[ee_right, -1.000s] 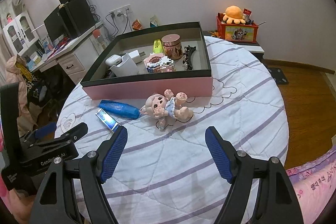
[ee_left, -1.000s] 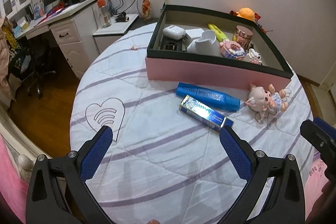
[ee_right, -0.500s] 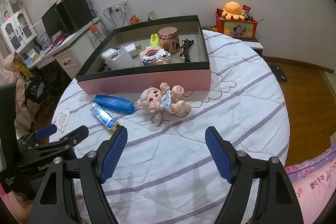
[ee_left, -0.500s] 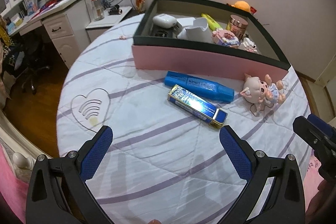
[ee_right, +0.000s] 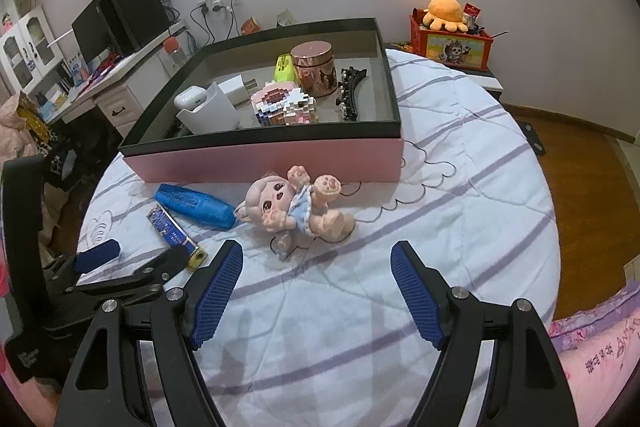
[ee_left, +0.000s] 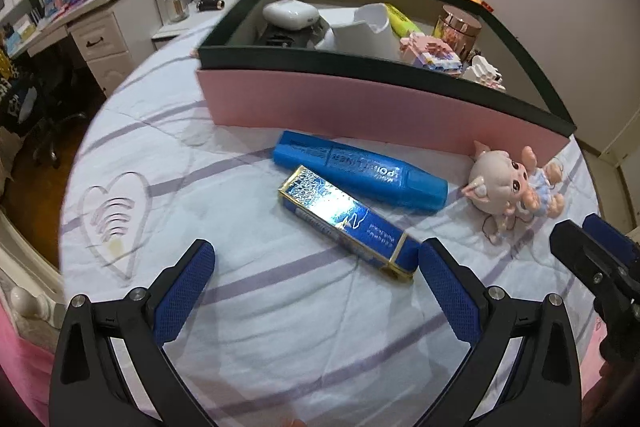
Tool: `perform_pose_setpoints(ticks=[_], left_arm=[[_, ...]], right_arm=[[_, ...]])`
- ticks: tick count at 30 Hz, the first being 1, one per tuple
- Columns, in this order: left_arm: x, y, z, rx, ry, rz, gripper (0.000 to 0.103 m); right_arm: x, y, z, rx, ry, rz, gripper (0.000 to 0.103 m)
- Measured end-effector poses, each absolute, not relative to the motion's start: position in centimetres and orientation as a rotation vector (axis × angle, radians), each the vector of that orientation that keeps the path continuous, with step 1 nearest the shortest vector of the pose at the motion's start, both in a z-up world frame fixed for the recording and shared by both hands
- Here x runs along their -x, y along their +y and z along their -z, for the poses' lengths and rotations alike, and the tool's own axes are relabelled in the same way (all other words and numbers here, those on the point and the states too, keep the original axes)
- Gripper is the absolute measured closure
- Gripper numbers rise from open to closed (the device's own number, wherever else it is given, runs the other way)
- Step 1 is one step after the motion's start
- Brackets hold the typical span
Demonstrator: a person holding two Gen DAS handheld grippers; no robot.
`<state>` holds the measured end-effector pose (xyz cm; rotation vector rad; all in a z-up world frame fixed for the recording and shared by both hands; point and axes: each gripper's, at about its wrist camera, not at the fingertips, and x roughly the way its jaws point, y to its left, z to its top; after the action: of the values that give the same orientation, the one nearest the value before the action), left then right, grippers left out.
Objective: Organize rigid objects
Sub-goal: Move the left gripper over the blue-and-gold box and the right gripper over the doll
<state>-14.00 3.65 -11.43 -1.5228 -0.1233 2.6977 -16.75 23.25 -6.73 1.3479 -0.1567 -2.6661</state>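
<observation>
On the striped white cloth lie a blue marker (ee_left: 360,177) (ee_right: 196,206), a shiny blue-and-gold box (ee_left: 348,223) (ee_right: 174,233) and a pink doll in a blue dress (ee_left: 516,191) (ee_right: 296,211), all in front of the pink box with a dark rim (ee_left: 360,111) (ee_right: 264,157). My left gripper (ee_left: 316,267) stands open just short of the shiny box, its right finger close to the box's near end. My right gripper (ee_right: 316,267) is open a little in front of the doll, with nothing between its fingers. The left gripper (ee_right: 132,259) also shows in the right wrist view.
The pink box holds an earbud case (ee_right: 190,99), a white holder (ee_right: 208,111), a block model (ee_right: 284,105), a copper jar (ee_right: 314,69), a yellow highlighter (ee_right: 285,66) and a hair clip (ee_right: 348,91). A desk (ee_left: 80,23) stands far left, a toy crate (ee_right: 452,43) far right.
Both grippers have come lower and nearer to the objects: the shiny box and marker loom larger in the left wrist view, the doll larger in the right. Jaw widths are unchanged.
</observation>
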Motion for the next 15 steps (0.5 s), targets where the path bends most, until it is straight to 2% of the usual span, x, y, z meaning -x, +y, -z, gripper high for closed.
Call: perform_pose_setpoints(ticks=[15], left_arm=[[15.7,4.1,12.8,1.490,-0.049,-2.764,0.001]], right_arm=[[20.3,22.0,9.1,-1.390,-0.091,2.580,0.025]])
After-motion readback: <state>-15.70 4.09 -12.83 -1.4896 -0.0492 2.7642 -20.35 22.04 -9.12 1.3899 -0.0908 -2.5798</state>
